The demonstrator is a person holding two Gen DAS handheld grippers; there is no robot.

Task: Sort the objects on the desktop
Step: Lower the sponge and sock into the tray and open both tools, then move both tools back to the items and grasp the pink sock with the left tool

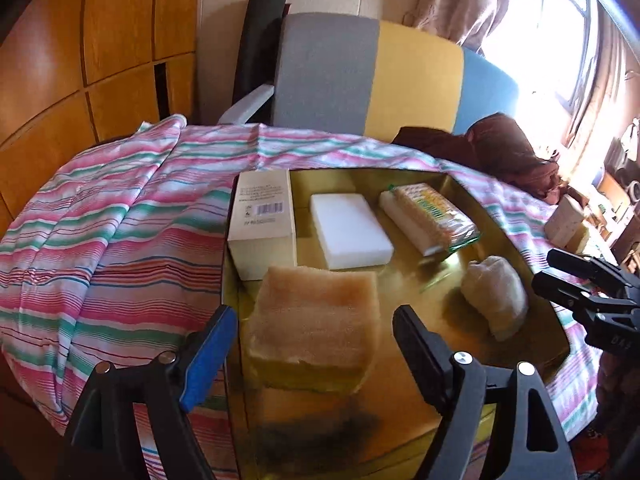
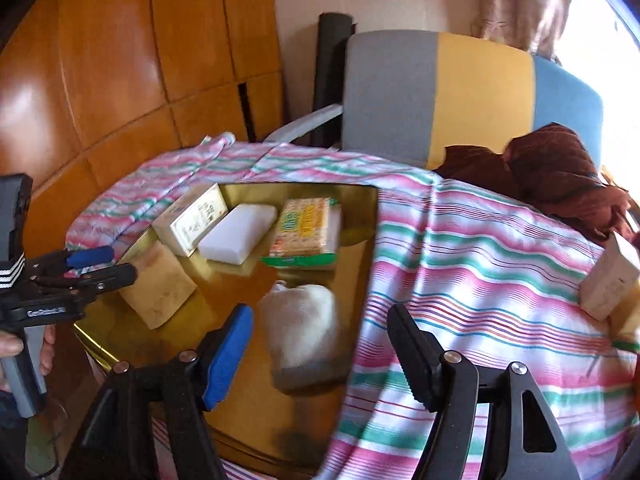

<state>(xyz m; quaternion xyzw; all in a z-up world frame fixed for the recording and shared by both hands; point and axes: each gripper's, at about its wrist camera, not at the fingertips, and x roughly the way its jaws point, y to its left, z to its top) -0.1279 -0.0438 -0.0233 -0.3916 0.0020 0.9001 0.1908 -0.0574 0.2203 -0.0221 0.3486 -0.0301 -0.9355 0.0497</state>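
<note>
The striped cloth (image 1: 120,220) covers the table, with a tri-colour chair (image 1: 372,76) behind it and a brown garment (image 2: 560,176) heaped at the far right edge. On the cloth lies the gold tray (image 1: 440,292), holding five items. The tan sponge (image 1: 316,320) is nearest my left gripper (image 1: 312,356), at the tray's near left. Behind it the cream box (image 1: 264,224) stands against the left rim. The white foam block (image 1: 350,236) lies just right of the box. The wrapped packet (image 1: 428,216) lies at the far right, apart from the block. The white wad (image 1: 496,296) sits near the right rim, just ahead of my right gripper (image 2: 320,352). My left fingers are spread wide, holding nothing, the sponge between their lines. My right fingers are likewise wide and empty. A second pale box (image 2: 608,284) rests on the cloth outside the tray, far right.
</note>
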